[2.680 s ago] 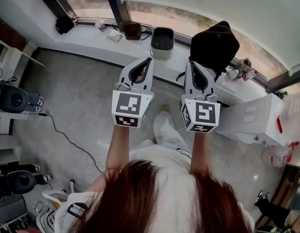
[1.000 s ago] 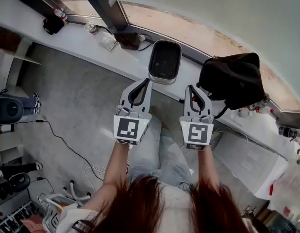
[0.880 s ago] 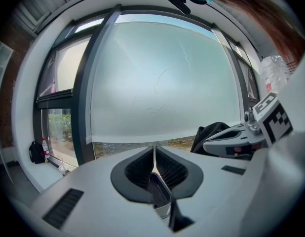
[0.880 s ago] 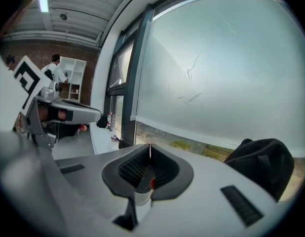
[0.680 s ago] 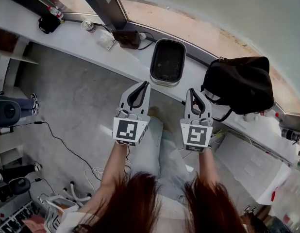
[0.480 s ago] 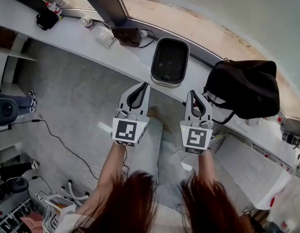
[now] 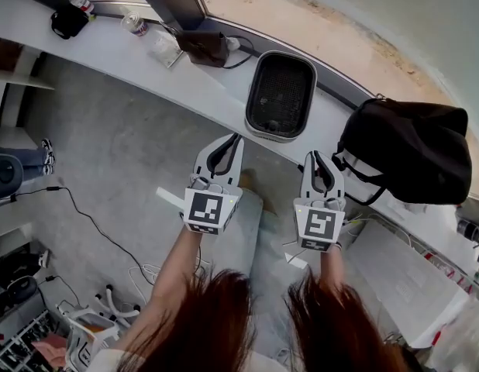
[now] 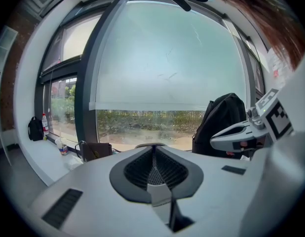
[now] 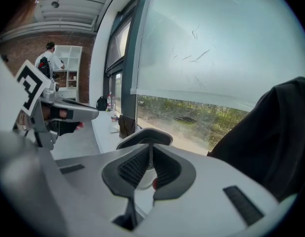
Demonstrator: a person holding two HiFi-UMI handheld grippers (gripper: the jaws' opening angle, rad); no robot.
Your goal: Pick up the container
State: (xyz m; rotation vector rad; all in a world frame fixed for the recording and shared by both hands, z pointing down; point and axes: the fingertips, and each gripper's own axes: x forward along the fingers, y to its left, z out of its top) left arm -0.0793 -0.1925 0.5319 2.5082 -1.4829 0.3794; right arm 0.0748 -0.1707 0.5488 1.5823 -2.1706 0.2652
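Resting on the long white window ledge (image 7: 139, 56), the dark rounded-rectangular container with pale rim (image 7: 280, 95) lies near the front edge, just ahead of both grippers and untouched.

- Left gripper (image 7: 235, 139): jaws together, empty.
- Right gripper (image 7: 314, 156): jaws together, empty.
- Hazards: closed jaws would likely shove the container toward the glass or off the ledge. The black fabric backpack (image 7: 406, 149) stands near its right, a snag risk.
- Clearance: open on the floor side; the brown pouch (image 7: 202, 46) lies further left.
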